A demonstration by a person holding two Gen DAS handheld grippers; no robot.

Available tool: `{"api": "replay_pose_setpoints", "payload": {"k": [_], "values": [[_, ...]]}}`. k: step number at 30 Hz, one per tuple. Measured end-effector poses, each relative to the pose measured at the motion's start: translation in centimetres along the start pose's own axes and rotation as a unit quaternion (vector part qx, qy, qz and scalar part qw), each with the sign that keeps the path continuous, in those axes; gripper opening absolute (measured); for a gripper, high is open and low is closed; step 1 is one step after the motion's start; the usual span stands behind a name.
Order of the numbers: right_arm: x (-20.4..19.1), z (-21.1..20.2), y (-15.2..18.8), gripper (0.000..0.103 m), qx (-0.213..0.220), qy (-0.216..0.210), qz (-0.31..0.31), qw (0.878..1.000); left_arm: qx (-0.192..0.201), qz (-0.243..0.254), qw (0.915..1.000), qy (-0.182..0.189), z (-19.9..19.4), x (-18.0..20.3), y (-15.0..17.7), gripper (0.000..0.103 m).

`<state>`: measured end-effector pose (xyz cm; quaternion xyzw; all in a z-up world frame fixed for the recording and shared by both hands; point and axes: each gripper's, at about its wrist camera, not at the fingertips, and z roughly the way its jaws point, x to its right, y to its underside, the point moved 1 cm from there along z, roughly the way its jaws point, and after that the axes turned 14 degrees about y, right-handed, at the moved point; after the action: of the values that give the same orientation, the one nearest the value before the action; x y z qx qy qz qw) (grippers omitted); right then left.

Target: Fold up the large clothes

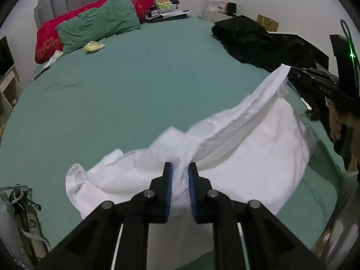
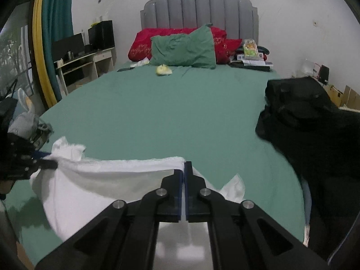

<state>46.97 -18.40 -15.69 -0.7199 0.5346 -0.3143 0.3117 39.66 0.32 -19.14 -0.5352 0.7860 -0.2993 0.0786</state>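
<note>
The left claw (image 1: 180, 168) is pinching a bunched fold of the white garment (image 1: 247, 148) between its blue pads, jaws nearly together with cloth filling the gap. The garment is hanging just above the near end of the bed (image 1: 135, 90), its top edge stretching across to the right claw (image 2: 184, 168), which is clamping completely closed on a thin corner of the same hem. Part of the cloth is sagging between the two claws and trailing on the green sheet.

The likely trouble: the left grip is sitting on a thick wad, so an uneven edge may be pulled into the fold, while the right grip is holding only a sliver of fabric that could be slipping free if the span is tugged taut. The black clothing pile (image 2: 315, 130) lying close on the right could be catching the swinging cloth.

No containers are showing contents; the cardboard boxes (image 2: 346, 96) by the right wall are too far off to read.
</note>
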Motion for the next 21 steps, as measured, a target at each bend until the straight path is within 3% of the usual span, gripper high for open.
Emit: {"api": "replay_pose_setpoints", "payload": {"k": [4,9,11,12,13,14,15,18,21], "values": [[-0.1,3.2,-1.8,0.001,-0.021,0.007,-0.002,1.000,0.006,-0.001,0.9998,-0.019,0.5,-1.3,-1.8,0.013],[0.0,8.4,-1.6,0.002,-0.075,0.021,0.026,0.997,-0.023,-0.011,0.9982,-0.055,5.1,-5.3,-3.8,0.013],[0.0,9.9,-1.0,0.016,-0.094,0.040,0.022,0.995,-0.034,-0.021,0.9964,-0.075,6.4,-7.1,-4.2,0.018],[0.0,10.3,-0.7,0.041,-0.099,0.052,0.016,0.994,-0.042,-0.040,0.9952,-0.078,6.9,-8.2,-4.5,0.025],[0.1,10.4,-0.4,0.062,-0.096,0.064,0.011,0.993,-0.042,-0.051,0.9951,-0.073,6.9,-8.9,-4.5,0.046],[0.4,10.4,-0.1,0.065,-0.092,0.080,0.008,0.993,-0.030,-0.064,0.9949,-0.072,6.5,-9.8,-4.5,0.060],[0.8,10.4,0.1,0.065,-0.094,0.095,0.004,0.991,-0.019,-0.076,0.9933,-0.085,5.8,-10.6,-4.3,0.063],[2.3,9.0,0.2,0.065,-0.090,0.125,0.019,0.988,0.002,-0.120,0.9877,-0.101,3.0,-12.1,-3.3,0.064],[2.0,4.8,-0.1,0.065,-0.031,0.105,0.032,0.993,0.062,-0.121,0.9855,-0.102,-0.9,-11.2,-1.9,0.066]]}}
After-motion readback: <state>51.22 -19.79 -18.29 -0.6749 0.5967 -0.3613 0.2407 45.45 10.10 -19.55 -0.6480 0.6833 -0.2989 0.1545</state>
